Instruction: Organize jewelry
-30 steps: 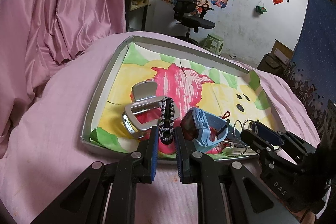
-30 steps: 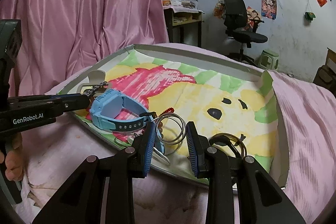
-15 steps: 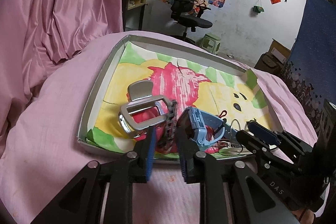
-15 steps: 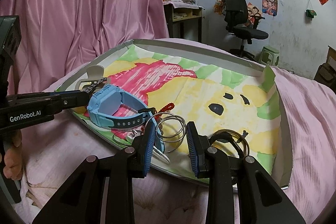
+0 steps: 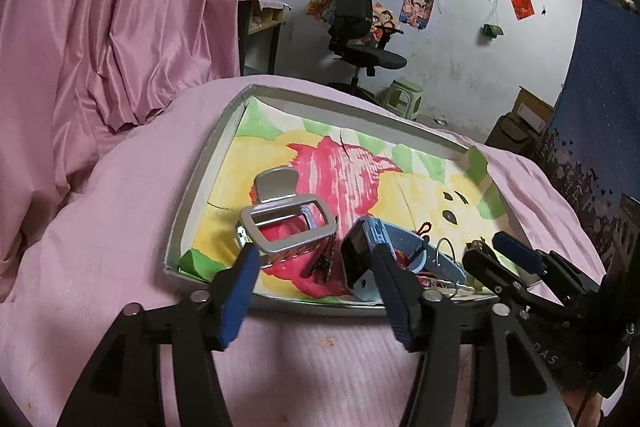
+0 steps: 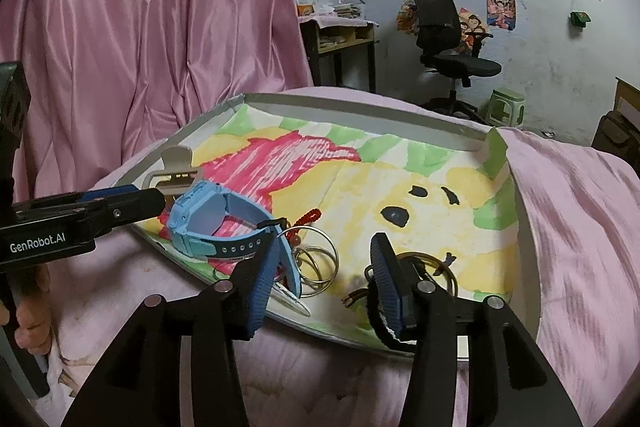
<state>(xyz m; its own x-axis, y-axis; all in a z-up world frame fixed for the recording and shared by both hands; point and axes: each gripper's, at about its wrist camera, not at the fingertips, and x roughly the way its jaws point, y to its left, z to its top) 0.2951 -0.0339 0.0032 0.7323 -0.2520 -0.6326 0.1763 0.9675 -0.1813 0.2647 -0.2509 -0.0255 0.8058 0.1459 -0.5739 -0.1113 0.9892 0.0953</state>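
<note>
The jewelry is gathered in a shallow tray lined with a painted sheet, resting on a bed covered in pink bedding. All pieces are crowded along the tray's near edge: a silver hair claw toward the near left corner, a dark braided chain beside it, a blue watch next, then a cluster of thin silver rings and a brown hair tie further along that edge.

The left gripper has just been opening; its fingers now stand apart, nothing is pressed between them, and the chain lies in the gap on the tray. The right gripper has also just been opening; its fingers stand moderately apart and hold nothing, with the rings in the gap between them.

The crowding is judged the main risk: a closing finger could catch the watch strap together with a ring, or the chain could be snagged on the claw and dragged. The tray sits on soft bedding, so a downward push at its near edge might tip it and let pieces slide.

Only in the right wrist view are the rings, the hair tie and the red-corded charm shown clearly. The claw's frame and the chain are seen properly only from the left wrist; from the right they are largely hidden by the left gripper's arm.
</note>
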